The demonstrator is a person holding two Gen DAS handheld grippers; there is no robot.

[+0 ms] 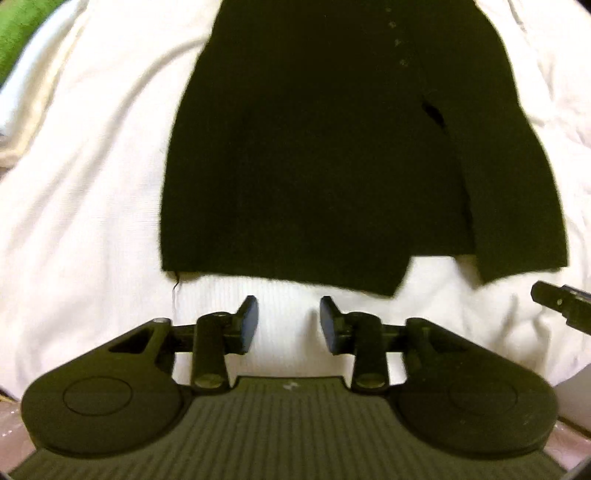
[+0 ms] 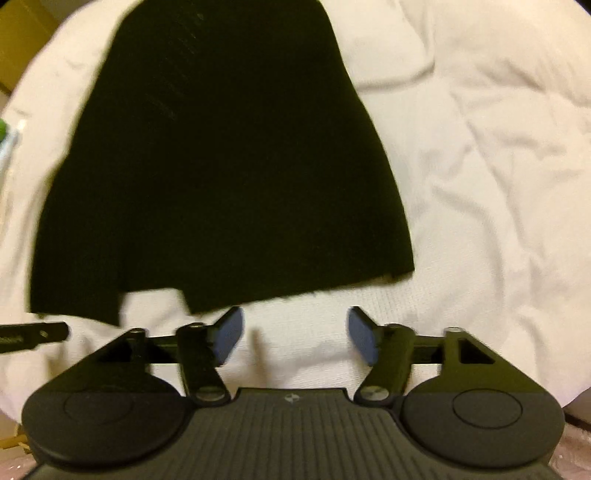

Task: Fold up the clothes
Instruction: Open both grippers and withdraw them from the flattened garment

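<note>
A black knit cardigan (image 1: 314, 147) lies flat on a white bedsheet (image 1: 81, 203), its sides folded in and its hem toward me. Small buttons show along its upper right. My left gripper (image 1: 289, 323) is open and empty, just short of the hem's middle. The right gripper's tip (image 1: 561, 301) shows at the right edge of that view. In the right wrist view the cardigan (image 2: 229, 166) fills the upper left. My right gripper (image 2: 295, 334) is open and empty, just short of the hem's right part. The left gripper's tip (image 2: 33, 336) shows at the left edge.
The white sheet (image 2: 498, 184) is wrinkled to the right of the cardigan. A green cloth (image 1: 18, 33) lies at the far left corner beyond the sheet. A yellowish surface (image 2: 22, 40) shows at the upper left of the right wrist view.
</note>
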